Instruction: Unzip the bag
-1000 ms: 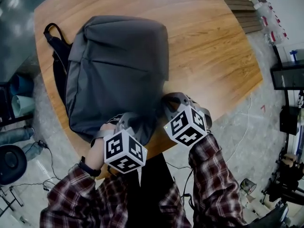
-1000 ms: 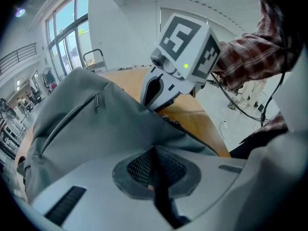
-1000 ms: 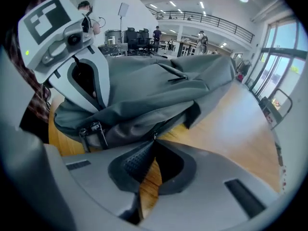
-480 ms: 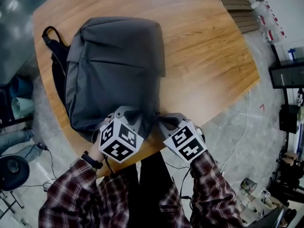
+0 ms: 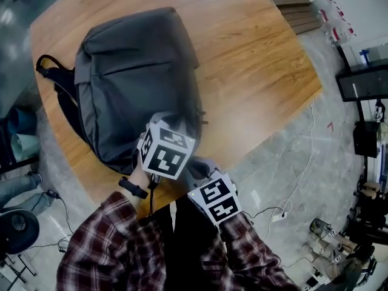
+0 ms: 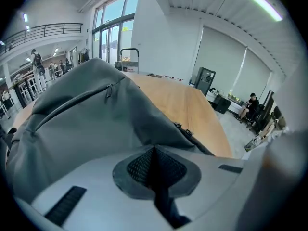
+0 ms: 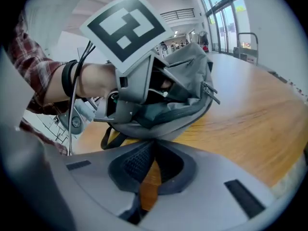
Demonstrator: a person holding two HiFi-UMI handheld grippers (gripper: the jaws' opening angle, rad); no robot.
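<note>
Grey bag (image 5: 133, 77) at wooden table (image 5: 254, 59) edge

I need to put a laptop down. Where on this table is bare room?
Bare wood lies right of the backpack, out to the right edge of the table. The near edge is crowded: the backpack, left gripper and right gripper bunch there.

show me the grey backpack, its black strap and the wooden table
grey fabric backpack (image 5: 130, 71), head view, middle of its front panel
black webbing strap (image 5: 65, 102), head view, the stretch beside the bag's left edge
light wooden table (image 5: 254, 59), head view, bare top right of the bag
</note>
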